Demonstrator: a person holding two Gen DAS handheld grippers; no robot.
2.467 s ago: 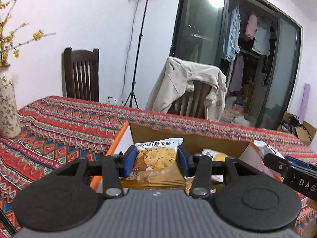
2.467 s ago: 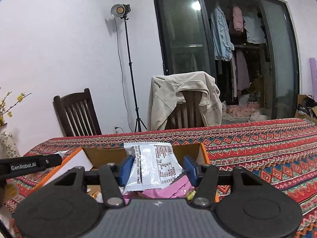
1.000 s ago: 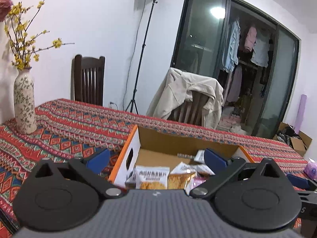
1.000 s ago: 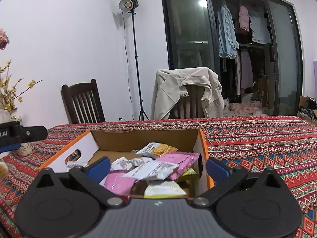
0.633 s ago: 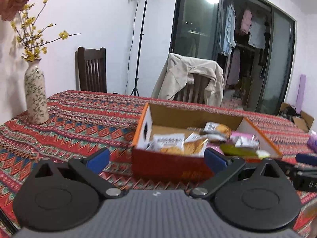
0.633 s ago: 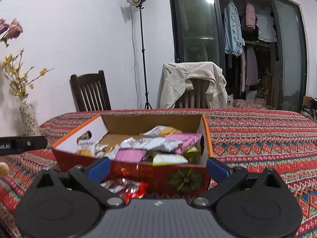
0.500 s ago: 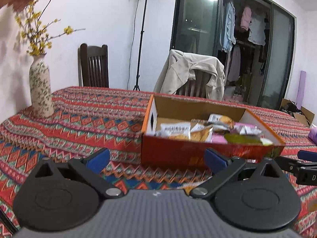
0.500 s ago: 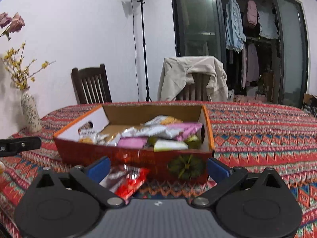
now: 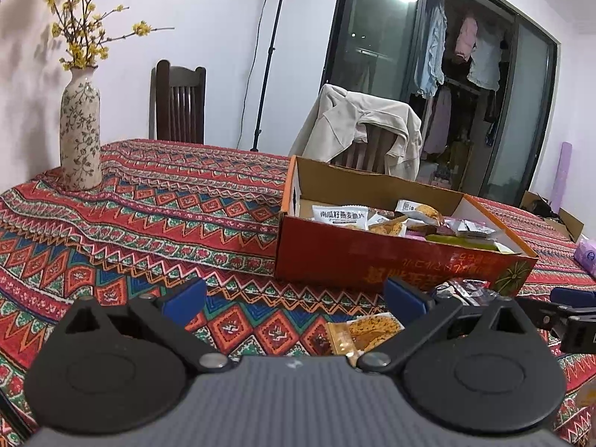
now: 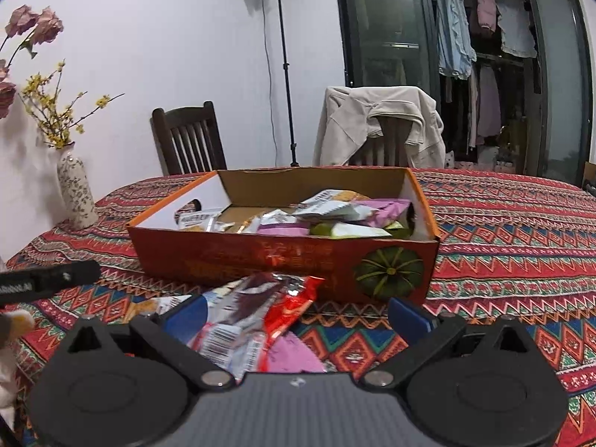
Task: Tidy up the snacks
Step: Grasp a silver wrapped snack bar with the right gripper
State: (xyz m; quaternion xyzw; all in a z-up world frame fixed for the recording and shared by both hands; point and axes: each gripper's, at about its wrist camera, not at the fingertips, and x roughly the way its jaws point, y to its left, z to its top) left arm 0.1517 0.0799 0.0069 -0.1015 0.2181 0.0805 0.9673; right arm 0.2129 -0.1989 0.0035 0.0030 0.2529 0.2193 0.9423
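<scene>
Between the spread, empty jaws of the right gripper (image 10: 296,314), a red foil snack packet (image 10: 260,309) is seen lying on the counter, long axis running forward-left. The left gripper (image 9: 294,296), likewise released, is offset; an orange cracker packet (image 9: 367,331) lies by its right jaw.

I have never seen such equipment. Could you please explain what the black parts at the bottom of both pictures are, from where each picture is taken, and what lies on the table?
The black parts are two handheld grippers; each carries a camera that looks forward along its blue-tipped fingers. One picture comes from the left gripper, the other from the right gripper. Both are open and hold nothing. On the patterned tablecloth stands a red cardboard box holding snack packets. More packets lie in front of it: a cookie packet and a red packet. A flower vase stands at the left.
</scene>
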